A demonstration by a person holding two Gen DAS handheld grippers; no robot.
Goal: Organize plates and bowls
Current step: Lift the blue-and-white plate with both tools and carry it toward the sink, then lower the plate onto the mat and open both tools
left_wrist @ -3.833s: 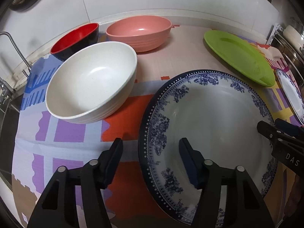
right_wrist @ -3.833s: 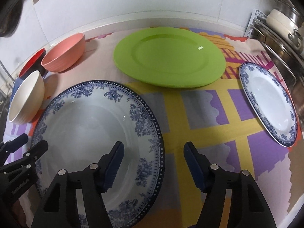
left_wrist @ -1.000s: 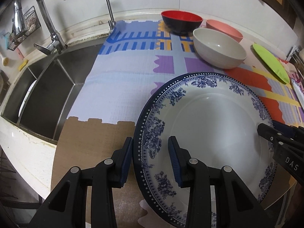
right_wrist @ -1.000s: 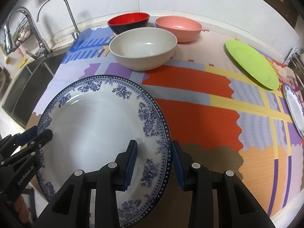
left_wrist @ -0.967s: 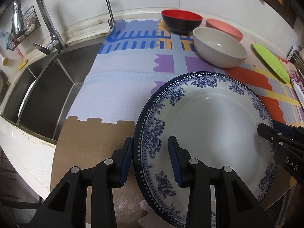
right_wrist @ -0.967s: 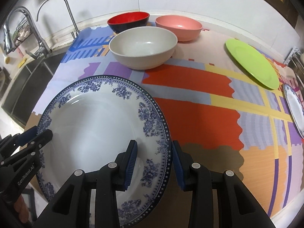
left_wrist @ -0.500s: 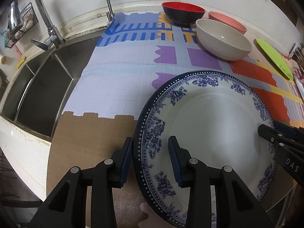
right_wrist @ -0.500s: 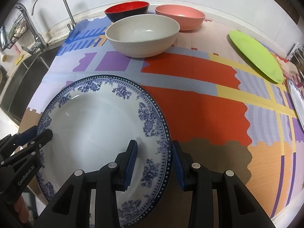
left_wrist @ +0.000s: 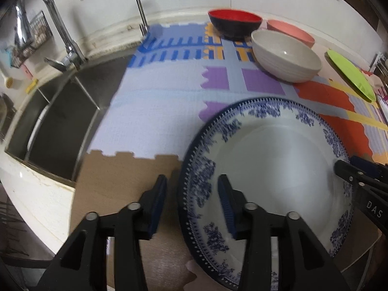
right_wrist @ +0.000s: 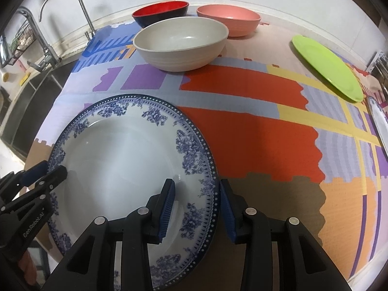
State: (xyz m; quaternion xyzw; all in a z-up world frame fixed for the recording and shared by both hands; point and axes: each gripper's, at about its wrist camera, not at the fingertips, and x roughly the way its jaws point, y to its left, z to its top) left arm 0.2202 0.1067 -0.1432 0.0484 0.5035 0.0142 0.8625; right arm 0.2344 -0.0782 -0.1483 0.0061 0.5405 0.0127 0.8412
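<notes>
2 grippers sit at the edges of 1 big blue-and-white plate (right_wrist: 116, 160) in the lower middle of both views. The left gripper (left_wrist: 192, 202) has just been opening its jaws; the plate's rim is between them, but the pads no longer press on it. The right gripper (right_wrist: 196, 208) has its narrow jaws around the other rim, and they look like they pinch it. Near the top of the frame are 3 bowls close together: a cream bowl (right_wrist: 180, 46), a red bowl (right_wrist: 161, 12) and a pink bowl (right_wrist: 229, 19). At the upper right lies 1 green plate (right_wrist: 327, 66) on the colourful mat (right_wrist: 242, 121).
</notes>
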